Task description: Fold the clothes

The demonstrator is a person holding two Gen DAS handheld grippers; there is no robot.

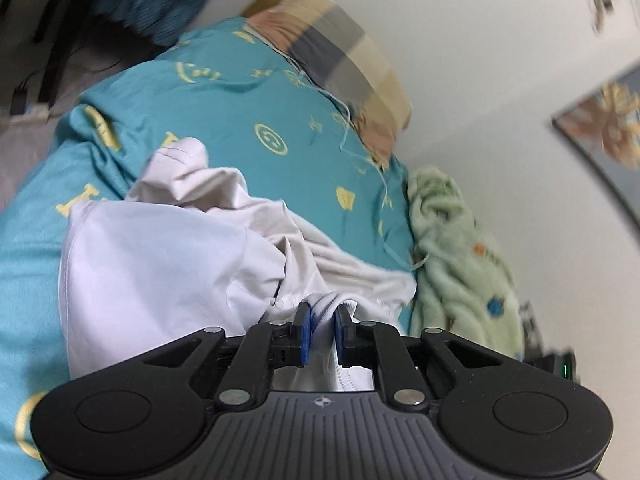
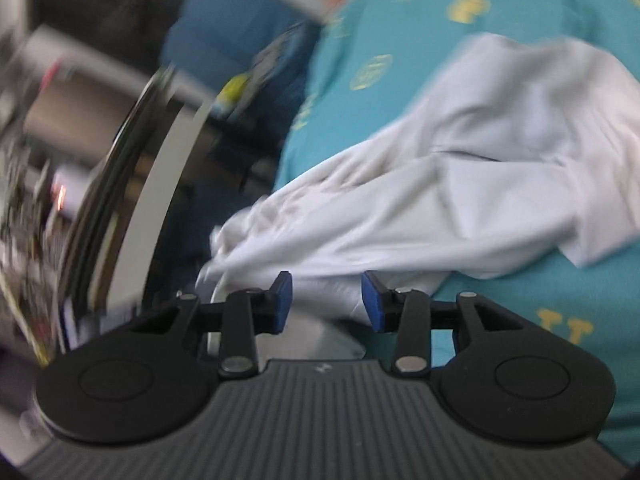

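Note:
A white garment point(image 1: 168, 264) lies crumpled on a teal bedspread point(image 1: 240, 112) with yellow prints. My left gripper point(image 1: 323, 320) is shut on a bunched fold of the white garment, with cloth pinched between its blue pads point(image 1: 305, 332). In the blurred right wrist view the same white garment point(image 2: 460, 184) stretches across the teal bedspread point(image 2: 560, 300). My right gripper point(image 2: 326, 300) is open, its blue pads point(image 2: 283, 300) apart, with the garment's edge lying between and just beyond them.
A striped pillow point(image 1: 340, 64) lies at the bed's head against a white wall point(image 1: 480, 40). A pale green fleece blanket point(image 1: 460, 248) lies along the wall side. A framed picture point(image 1: 600, 128) hangs on the wall. Cluttered shelves point(image 2: 60, 180) stand beside the bed's edge.

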